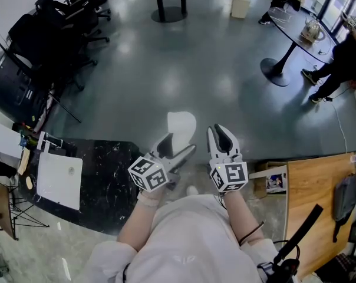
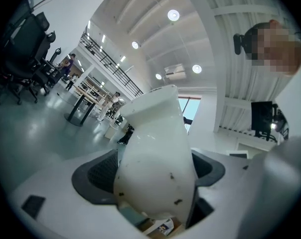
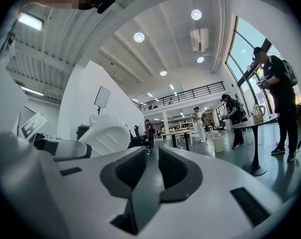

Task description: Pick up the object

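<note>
White object [image 2: 155, 163] flecked with small dark specks. Left gripper [image 1: 179, 147] and right gripper [image 1: 220, 131]: white bodies, dark grey pads with a fine mesh pattern. Marker cubes [image 1: 148, 174]: black squares on white. Floor [image 1: 184, 58]: glossy dark blue-grey. Tabletop [image 1: 110, 170]: black with thin white veining. Board [image 1: 59, 180]: plain white. Wooden table [image 1: 316, 187]: orange-brown grain.

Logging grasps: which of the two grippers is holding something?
The left gripper: its jaws are clamped on a white object. The right gripper has nothing between its jaws.
</note>
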`<state>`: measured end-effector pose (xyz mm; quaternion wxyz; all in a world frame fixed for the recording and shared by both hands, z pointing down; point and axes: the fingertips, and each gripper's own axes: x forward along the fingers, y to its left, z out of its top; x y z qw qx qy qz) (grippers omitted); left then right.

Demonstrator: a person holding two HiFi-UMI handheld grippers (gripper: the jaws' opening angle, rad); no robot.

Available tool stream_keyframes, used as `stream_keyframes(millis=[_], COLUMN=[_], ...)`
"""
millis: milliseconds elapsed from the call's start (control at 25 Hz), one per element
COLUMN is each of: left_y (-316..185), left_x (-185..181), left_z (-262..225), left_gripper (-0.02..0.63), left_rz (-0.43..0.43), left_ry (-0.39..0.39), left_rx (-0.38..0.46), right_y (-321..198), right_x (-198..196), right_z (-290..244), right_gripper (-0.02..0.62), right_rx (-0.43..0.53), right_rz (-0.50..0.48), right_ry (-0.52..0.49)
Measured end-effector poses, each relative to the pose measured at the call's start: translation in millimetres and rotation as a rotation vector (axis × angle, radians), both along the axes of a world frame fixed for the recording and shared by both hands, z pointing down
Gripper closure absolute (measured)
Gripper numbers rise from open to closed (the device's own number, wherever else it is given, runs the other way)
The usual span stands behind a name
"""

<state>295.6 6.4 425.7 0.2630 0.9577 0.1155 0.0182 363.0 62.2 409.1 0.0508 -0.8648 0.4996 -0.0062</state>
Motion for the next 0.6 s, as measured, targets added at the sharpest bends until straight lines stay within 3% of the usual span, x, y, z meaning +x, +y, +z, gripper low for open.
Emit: stream_keyframes(millis=[600], left_y=[-0.6], left_x=[-5.2], left_z=[-0.8], left_gripper=[0.173], left_rz=[-0.004], left_ry=[0.005], left_rx=[-0.003], right_y=[-0.3], right_x=[-3.0], right_z=[4.3], right_gripper=[0.515], right_rx=[-0.005], right_rz=[-0.010], right_ry=[-0.010])
